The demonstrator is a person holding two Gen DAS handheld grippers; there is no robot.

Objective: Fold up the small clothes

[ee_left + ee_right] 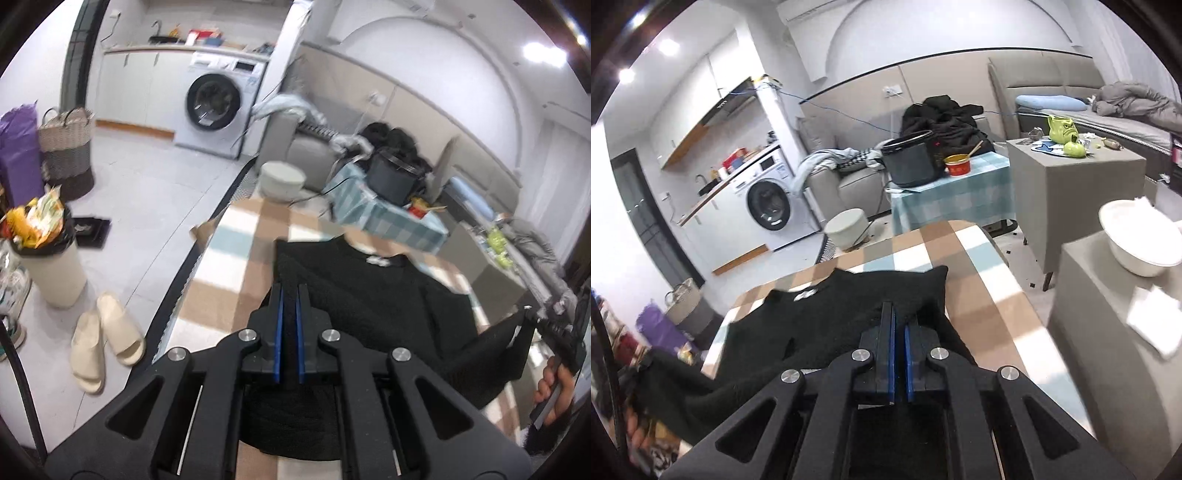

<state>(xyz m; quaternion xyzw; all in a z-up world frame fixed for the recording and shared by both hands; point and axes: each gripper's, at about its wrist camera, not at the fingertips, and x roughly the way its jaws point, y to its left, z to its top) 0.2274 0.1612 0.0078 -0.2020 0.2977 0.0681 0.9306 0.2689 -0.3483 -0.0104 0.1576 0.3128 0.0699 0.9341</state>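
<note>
Garment [373, 295] is black with a small white label at the neck. Tablecloth [979, 280] under it: checks in tan, white, pale blue, grey. Grippers black, blue pads [279, 325]. Side table cover [953, 192]: teal-and-white gingham. Cooker [912, 162] dark grey; bowl [957, 165] beside it red with yellow rim. Washer [218, 107] white, dark door. Slippers [105, 339] cream. Bin [51, 269] beige, black liner. Basket [66, 147] woven beige over dark grey. Bag [18, 155] purple. Mug [1062, 129] green.
</note>
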